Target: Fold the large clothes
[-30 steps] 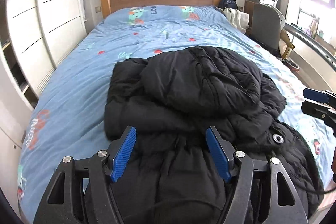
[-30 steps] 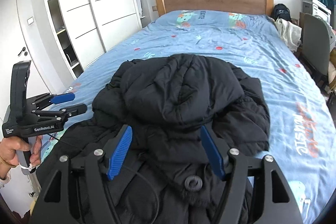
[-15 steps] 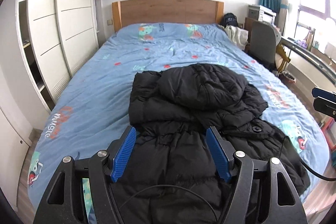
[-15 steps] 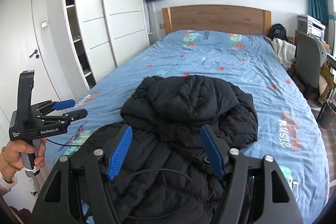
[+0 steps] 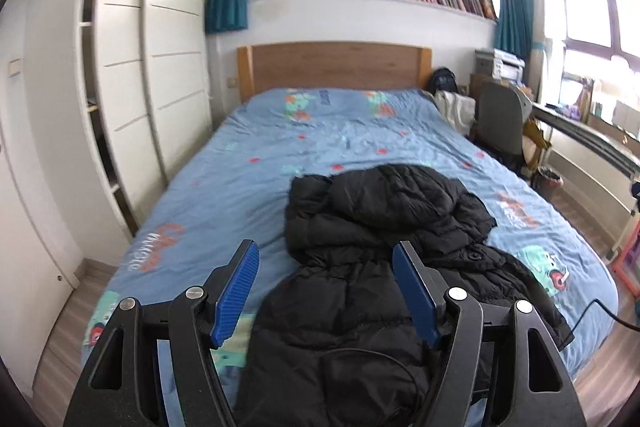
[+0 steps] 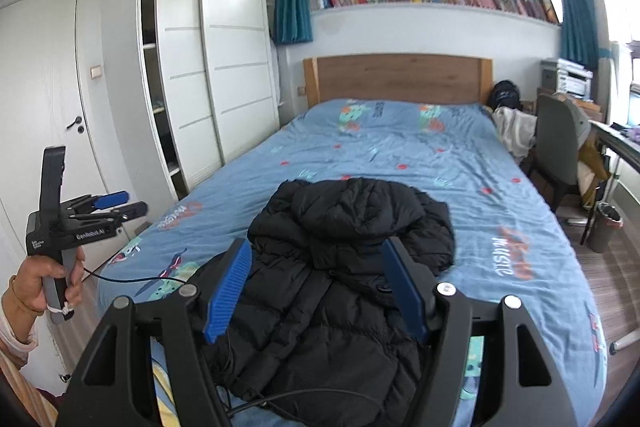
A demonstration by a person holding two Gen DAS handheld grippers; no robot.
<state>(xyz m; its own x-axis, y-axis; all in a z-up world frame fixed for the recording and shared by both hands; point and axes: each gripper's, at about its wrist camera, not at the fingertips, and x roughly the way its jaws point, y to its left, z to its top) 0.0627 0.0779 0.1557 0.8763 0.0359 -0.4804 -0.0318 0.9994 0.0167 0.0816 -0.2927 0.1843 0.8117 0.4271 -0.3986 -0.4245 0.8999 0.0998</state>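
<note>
A black puffer jacket point(image 5: 384, 223) lies bunched on the near end of the blue bed cover point(image 5: 248, 195), hood folded over the body. My left gripper point(image 5: 326, 251) hovers above and short of it, blue pads apart, nothing between them. My right gripper point(image 6: 316, 247) hangs likewise over the jacket point(image 6: 352, 227), open and empty. In the right wrist view the left gripper point(image 6: 120, 205) shows off the bed's left side, held up by a hand point(image 6: 52, 279). Both grippers are apart from the cloth.
White wardrobe doors point(image 5: 168, 75) line the left of the bed and a door point(image 6: 44, 99) stands nearer. A wooden headboard point(image 6: 396, 79) is at the far end. A chair point(image 6: 560, 151), desk and bin point(image 6: 606, 227) crowd the right. A black cable point(image 6: 132, 281) trails over the bed corner.
Both grippers have drawn back and risen away from the jacket, which now looks smaller and farther off. More of the room shows. The jaws have kept the same spread.
</note>
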